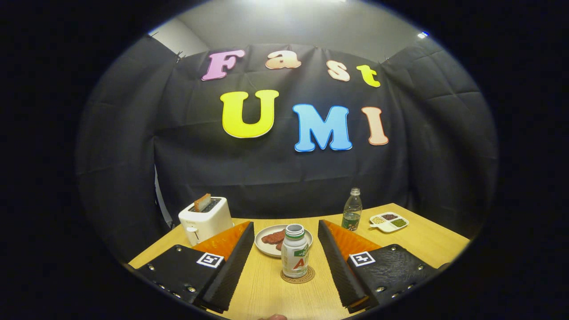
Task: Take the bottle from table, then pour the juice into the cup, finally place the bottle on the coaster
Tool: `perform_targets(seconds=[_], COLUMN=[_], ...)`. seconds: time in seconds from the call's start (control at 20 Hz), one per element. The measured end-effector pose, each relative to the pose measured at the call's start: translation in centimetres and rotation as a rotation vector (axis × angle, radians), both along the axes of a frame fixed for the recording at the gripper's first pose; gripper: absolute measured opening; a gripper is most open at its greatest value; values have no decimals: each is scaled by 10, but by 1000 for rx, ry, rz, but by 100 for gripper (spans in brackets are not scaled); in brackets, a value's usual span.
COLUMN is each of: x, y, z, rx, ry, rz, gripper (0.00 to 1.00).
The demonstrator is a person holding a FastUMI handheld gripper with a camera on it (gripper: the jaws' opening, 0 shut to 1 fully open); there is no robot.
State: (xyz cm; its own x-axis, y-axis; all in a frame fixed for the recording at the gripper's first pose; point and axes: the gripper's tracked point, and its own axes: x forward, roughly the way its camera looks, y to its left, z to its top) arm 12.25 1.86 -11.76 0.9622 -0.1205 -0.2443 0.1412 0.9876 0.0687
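A small white bottle [294, 255] with an open neck and a green and red label stands upright on a round cork coaster [297, 278] on the wooden table [426, 249]. It is between my two fingers, nearer their tips than their bases. My gripper [286, 224] is open wide. The left finger [231, 266] and the right finger [338, 262] each stand well apart from the bottle and neither touches it.
Just beyond the bottle lies a white plate [266, 242] with dark red slices. A white toaster [205, 220] with a slice in its slot stands at the back left. A clear green bottle [352, 215] and a divided white dish [389, 222] of beans sit at the back right.
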Motion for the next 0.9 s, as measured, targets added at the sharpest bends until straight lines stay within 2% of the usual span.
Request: perform_targets(seconds=[0.35, 0.7, 0.9], x=[-47, -85, -94], y=[-5, 1, 1], z=[53, 68, 79], rx=[10, 0, -22], ry=[-77, -106, -127], rz=[16, 40, 39], gripper=[88, 87, 87])
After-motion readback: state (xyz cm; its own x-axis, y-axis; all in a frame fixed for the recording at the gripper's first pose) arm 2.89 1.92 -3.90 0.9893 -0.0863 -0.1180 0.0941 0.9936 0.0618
